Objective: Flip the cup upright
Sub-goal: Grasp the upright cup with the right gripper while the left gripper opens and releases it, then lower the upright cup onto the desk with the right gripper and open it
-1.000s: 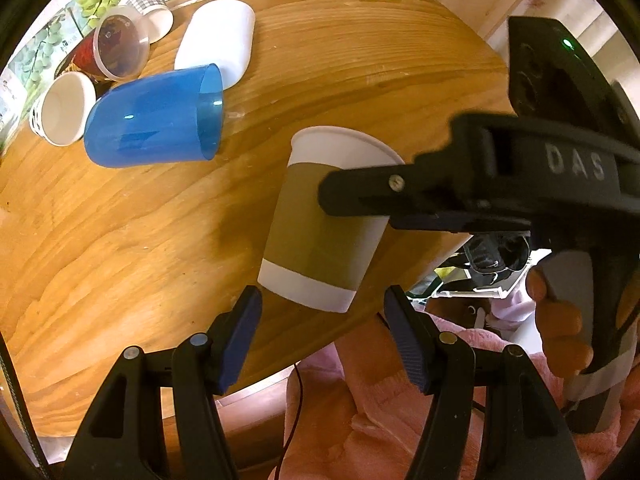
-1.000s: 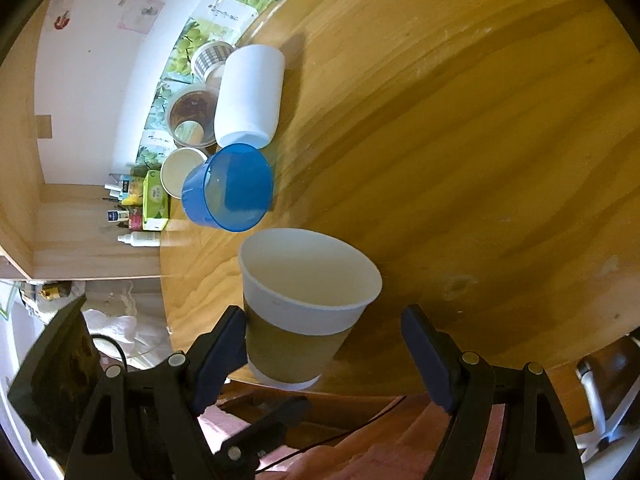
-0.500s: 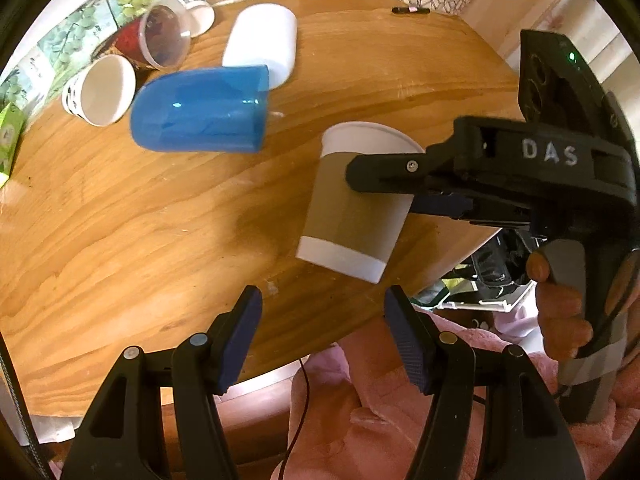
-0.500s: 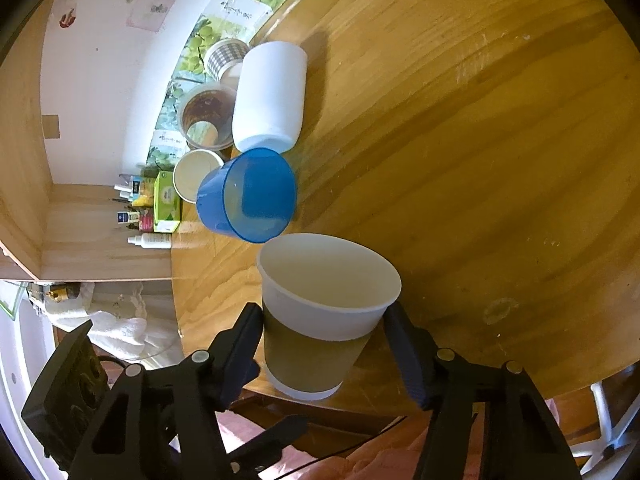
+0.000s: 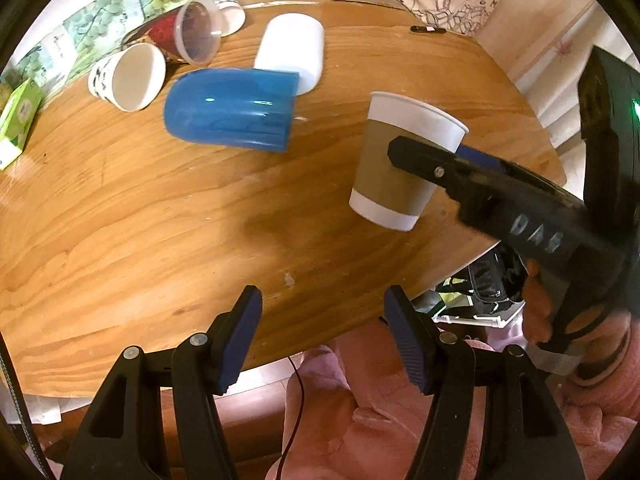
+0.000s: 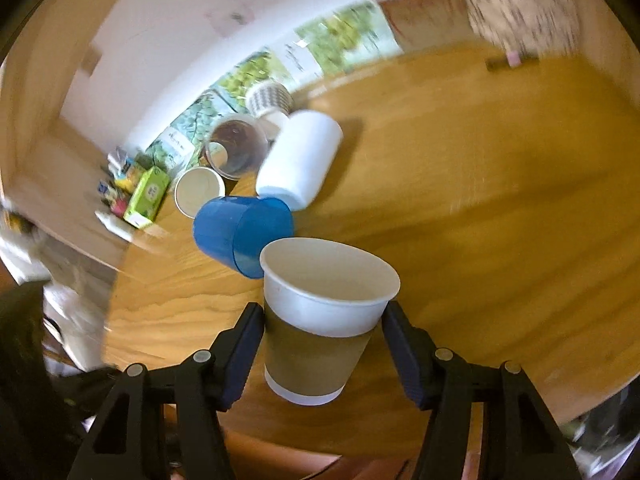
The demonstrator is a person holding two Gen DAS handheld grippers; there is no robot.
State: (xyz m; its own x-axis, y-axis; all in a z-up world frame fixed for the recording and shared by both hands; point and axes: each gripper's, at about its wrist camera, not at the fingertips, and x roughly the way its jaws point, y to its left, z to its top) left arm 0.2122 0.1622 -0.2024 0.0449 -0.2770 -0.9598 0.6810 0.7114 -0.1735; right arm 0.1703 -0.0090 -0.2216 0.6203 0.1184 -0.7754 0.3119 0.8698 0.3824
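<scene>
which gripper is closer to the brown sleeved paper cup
Right. The right gripper is clamped around the brown sleeved paper cup; the left gripper hangs open, apart from it at the table's near edge.

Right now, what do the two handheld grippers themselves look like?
Both are black plastic. The left gripper has ribbed dark-blue pads and silver pivot screws. The right gripper matches; its body reads "DAS", carries a green light, and its handle is wrapped in grey tape.
</scene>
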